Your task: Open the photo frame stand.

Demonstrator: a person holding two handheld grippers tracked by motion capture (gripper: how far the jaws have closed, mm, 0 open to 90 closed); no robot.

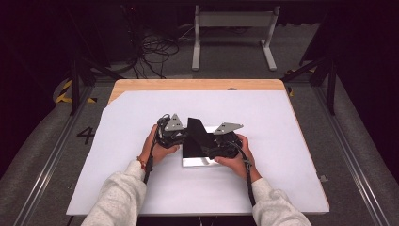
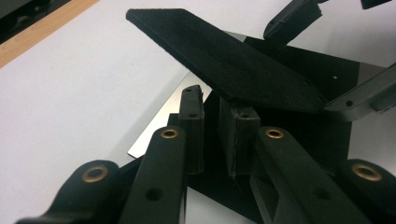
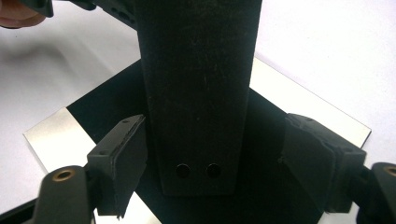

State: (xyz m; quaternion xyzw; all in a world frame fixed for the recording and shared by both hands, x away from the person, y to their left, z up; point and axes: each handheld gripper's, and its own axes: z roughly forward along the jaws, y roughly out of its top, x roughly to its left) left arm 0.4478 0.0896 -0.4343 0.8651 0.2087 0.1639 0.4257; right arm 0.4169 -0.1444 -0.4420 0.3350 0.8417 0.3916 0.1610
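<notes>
**Two grippers at a black strap over a metal plate**

High view: both hands meet mid-table on the white sheet (image 1: 282, 179). The black strap (image 1: 194, 126) slants up between left gripper (image 1: 175, 136) and right gripper (image 1: 225, 147), above the metal plate (image 1: 197, 161).

Left gripper view: jaws narrow, nearly closed beneath the strap (image 2: 224, 60); a grip cannot be confirmed.

Right gripper view: jaws wide, straddling the strap (image 3: 198, 93) lengthwise, pads (image 3: 123, 156) clear.

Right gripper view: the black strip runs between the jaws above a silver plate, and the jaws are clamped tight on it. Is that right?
No. The right gripper view shows the right gripper's jaws open, one well clear of the black strip; it does run above the silver plate.
</notes>
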